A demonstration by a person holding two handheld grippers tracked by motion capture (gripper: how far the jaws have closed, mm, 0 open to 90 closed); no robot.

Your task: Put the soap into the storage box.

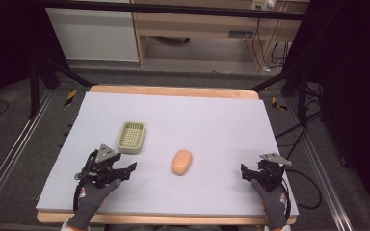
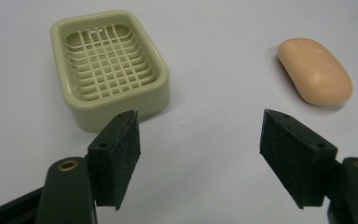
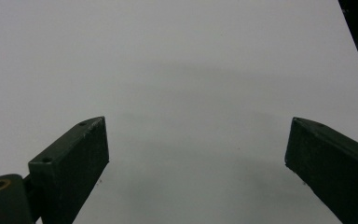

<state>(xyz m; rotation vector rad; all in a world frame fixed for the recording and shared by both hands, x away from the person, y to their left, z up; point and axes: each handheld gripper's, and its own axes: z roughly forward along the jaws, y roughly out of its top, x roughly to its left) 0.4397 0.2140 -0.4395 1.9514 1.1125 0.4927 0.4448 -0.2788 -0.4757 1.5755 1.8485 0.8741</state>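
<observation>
A pale green soap dish (image 1: pixel 131 137) with a slotted grid floor sits empty on the white table top, left of centre. An orange oval bar of soap (image 1: pixel 181 162) lies to its right. My left gripper (image 1: pixel 124 174) is open just in front of the dish, nothing between its jaws. In the left gripper view the soap dish (image 2: pixel 107 65) is ahead on the left and the bar of soap (image 2: pixel 315 71) ahead on the right. My right gripper (image 1: pixel 247 172) stands open near the table's front right, its jaws wide apart over bare table (image 3: pixel 191 93).
The white sheet (image 1: pixel 212 120) lies on a wooden table whose edge (image 1: pixel 173 90) shows at the back. Dark stand legs, cables and a wooden shelf unit (image 1: pixel 197 29) are on the floor beyond the table.
</observation>
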